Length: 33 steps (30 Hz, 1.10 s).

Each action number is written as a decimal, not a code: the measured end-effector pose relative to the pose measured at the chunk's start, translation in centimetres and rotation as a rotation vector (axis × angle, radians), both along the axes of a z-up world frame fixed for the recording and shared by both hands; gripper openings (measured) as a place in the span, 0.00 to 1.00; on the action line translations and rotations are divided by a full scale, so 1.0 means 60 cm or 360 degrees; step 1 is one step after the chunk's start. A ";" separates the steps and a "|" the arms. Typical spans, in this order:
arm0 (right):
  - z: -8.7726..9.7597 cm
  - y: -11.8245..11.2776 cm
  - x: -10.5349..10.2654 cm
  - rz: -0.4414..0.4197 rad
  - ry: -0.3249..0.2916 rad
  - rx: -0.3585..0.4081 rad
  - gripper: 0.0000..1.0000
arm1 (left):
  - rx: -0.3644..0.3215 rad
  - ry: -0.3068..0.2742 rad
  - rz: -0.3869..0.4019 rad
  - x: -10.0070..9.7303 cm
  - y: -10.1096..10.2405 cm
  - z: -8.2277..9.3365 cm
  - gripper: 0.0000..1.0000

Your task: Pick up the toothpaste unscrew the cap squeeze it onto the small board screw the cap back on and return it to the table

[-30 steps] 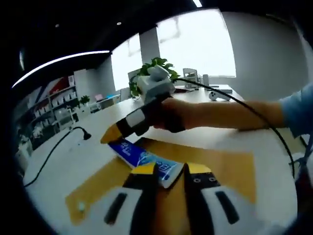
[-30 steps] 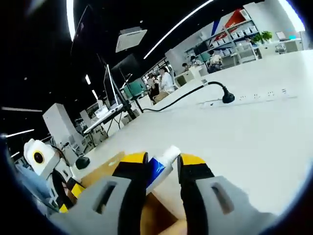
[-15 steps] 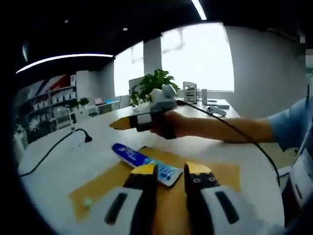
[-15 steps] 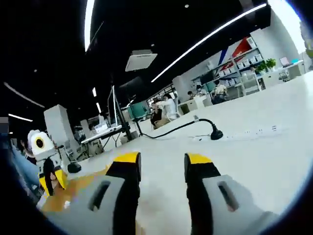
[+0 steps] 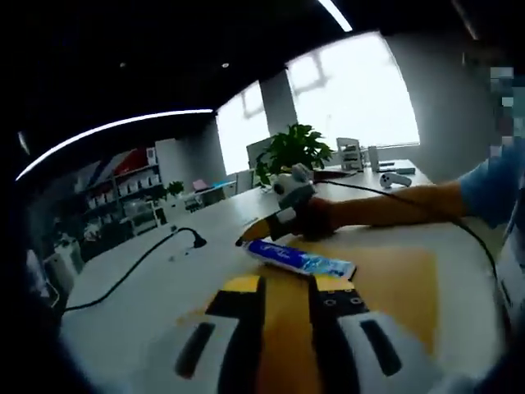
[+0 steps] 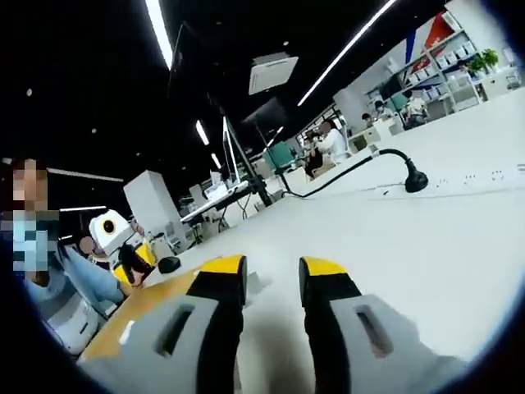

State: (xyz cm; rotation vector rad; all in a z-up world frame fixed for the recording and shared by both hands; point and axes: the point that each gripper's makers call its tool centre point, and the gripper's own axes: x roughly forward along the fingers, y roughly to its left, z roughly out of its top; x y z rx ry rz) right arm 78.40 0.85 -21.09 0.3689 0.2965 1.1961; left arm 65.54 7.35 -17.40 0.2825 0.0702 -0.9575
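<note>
The white table (image 5: 148,287) spreads out beyond my fingers. On it, under and ahead of my left gripper (image 5: 285,287), lies the small board (image 5: 394,287). The toothpaste (image 5: 299,259) rests flat on the board just past my left tips, apart from them. My left jaws stand parted and empty. My right gripper (image 6: 273,271) is also parted with nothing between, above bare table, the board's edge (image 6: 139,304) off to its left.

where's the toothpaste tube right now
In the left gripper view the toothpaste tube lies flat on the brown board, just beyond the left gripper, with the right gripper near its far end.
</note>
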 end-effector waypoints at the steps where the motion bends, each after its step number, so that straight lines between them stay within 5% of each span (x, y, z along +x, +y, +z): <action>1: 0.001 0.003 -0.004 0.0014 0.0001 0.0001 0.27 | -0.0003 0.0004 0.0017 0.002 0.003 0.000 0.21; 9: 0.013 0.002 -0.017 0.0194 -0.0127 0.0036 0.16 | -0.0082 0.0105 0.0135 0.028 0.026 -0.001 0.21; 15: 0.016 -0.001 -0.019 0.0244 -0.0140 0.0039 0.15 | -0.0251 0.0241 0.0069 0.023 0.023 0.005 0.21; 26: 0.022 -0.006 -0.044 0.0342 -0.0146 0.0066 0.15 | -0.0219 0.0084 -0.0025 0.012 0.012 0.016 0.21; 33: 0.026 -0.001 -0.070 0.0514 -0.0173 0.0073 0.15 | -0.0203 0.0103 -0.0058 0.016 0.005 0.004 0.21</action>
